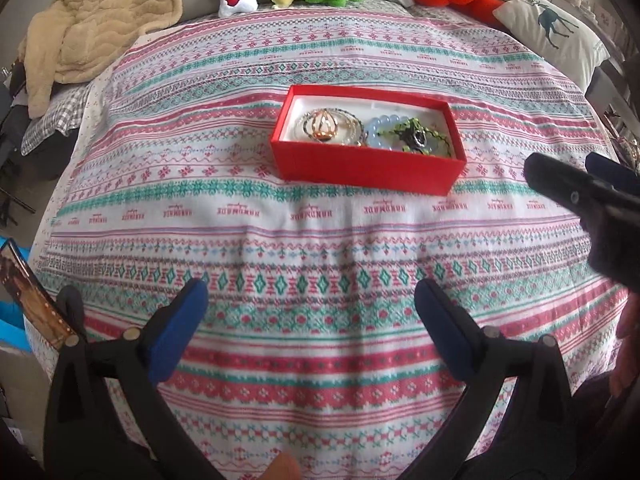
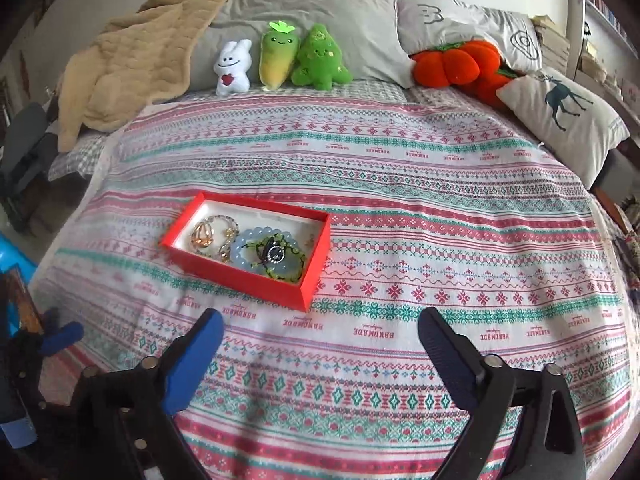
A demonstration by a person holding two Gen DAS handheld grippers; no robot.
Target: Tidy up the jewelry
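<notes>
A red box point(image 1: 362, 168) with a white lining sits on the patterned bedspread point(image 1: 280, 220). Inside lie a gold and silver bracelet cluster point(image 1: 326, 126), a pale blue bead bracelet point(image 1: 380, 130) and a green and black beaded piece point(image 1: 416, 136). The box also shows in the right wrist view point(image 2: 240, 276), with the gold pieces point(image 2: 206, 236) and the blue bracelet point(image 2: 248, 250). My left gripper point(image 1: 310, 300) is open and empty, well short of the box. My right gripper point(image 2: 320, 328) is open and empty, below and right of the box. It shows at the right edge of the left wrist view point(image 1: 576, 196).
Plush toys point(image 2: 280, 60) line the head of the bed, with an orange pumpkin plush point(image 2: 456, 62), a deer-print pillow point(image 2: 560, 116) and a beige blanket point(image 2: 128, 64). The bed's left edge drops off near a dark chair point(image 2: 28, 152). A phone-like screen point(image 1: 32, 300) sits at far left.
</notes>
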